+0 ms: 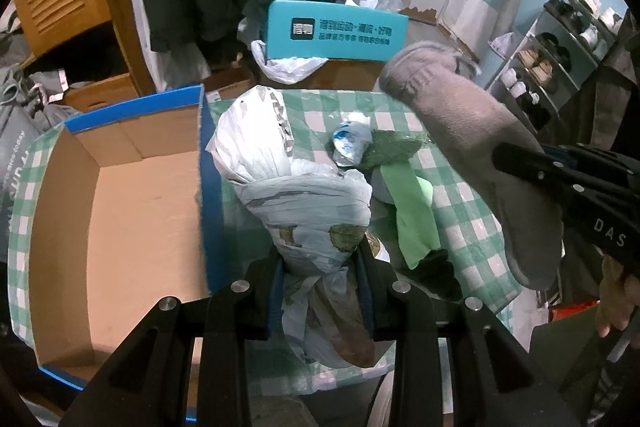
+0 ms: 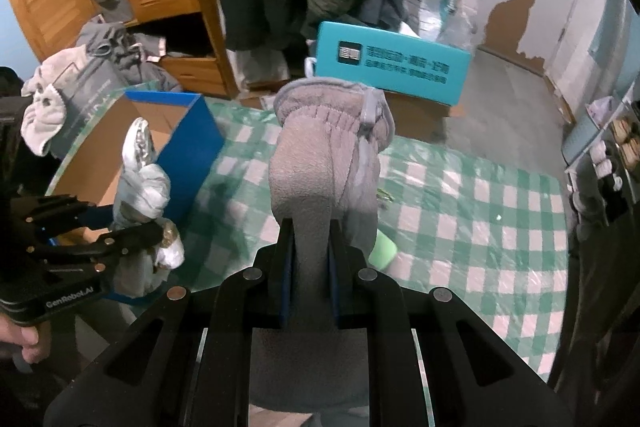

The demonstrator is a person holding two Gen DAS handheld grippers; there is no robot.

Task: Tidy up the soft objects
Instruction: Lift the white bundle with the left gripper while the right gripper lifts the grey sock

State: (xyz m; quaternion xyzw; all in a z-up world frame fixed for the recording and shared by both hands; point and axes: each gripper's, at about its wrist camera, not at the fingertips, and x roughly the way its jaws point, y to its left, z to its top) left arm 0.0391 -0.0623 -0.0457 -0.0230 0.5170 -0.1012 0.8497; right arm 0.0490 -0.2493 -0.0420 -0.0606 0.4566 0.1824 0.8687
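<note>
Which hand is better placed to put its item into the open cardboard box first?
Left, probably. The left gripper holds the white plastic bundle right beside the cardboard box. The right gripper, clamped on the grey glove, is farther from the box, over the checked cloth.

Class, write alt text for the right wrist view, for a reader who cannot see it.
The right hand-held gripper is clamped on a grey fleece glove held above a green-and-white checked tablecloth. At left, the left hand-held gripper grips a bundled white plastic bag beside an open blue cardboard box.
</note>
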